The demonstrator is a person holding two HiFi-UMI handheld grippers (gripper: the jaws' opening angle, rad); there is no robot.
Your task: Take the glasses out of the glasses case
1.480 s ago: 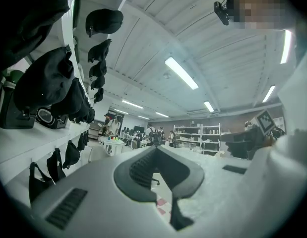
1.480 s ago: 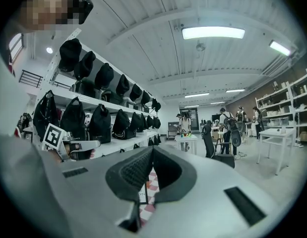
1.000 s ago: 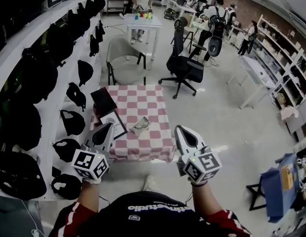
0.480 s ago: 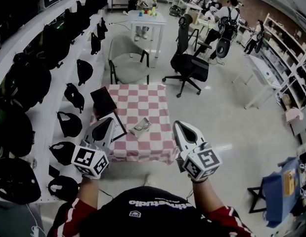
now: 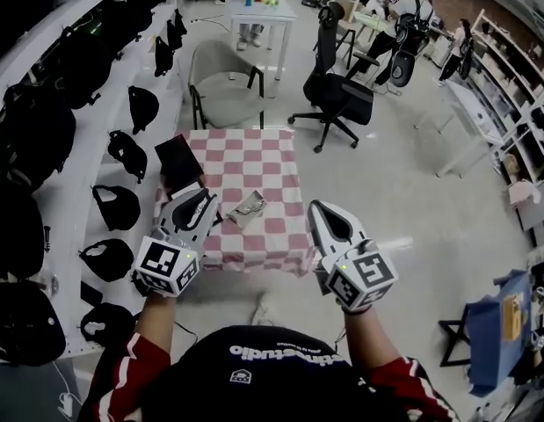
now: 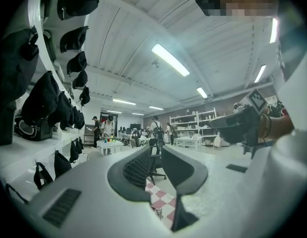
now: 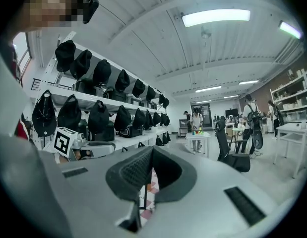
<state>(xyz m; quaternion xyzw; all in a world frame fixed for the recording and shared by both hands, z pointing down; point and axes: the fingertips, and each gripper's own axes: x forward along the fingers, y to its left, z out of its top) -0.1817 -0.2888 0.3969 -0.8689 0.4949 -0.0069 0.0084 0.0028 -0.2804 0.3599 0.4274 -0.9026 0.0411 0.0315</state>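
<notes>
Checkered table [image 5: 273, 167]: glasses case [image 5: 248, 207] between left hand-held gripper [image 5: 205, 204], right hand-held gripper [image 5: 318, 213].

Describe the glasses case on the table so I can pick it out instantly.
Find the small table with the red-and-white checked cloth in the middle of the head view. On its near half, just right of the left gripper, lies the glasses case: a small pale grey oblong, unlike the flat black slab at the table's left edge.
</notes>
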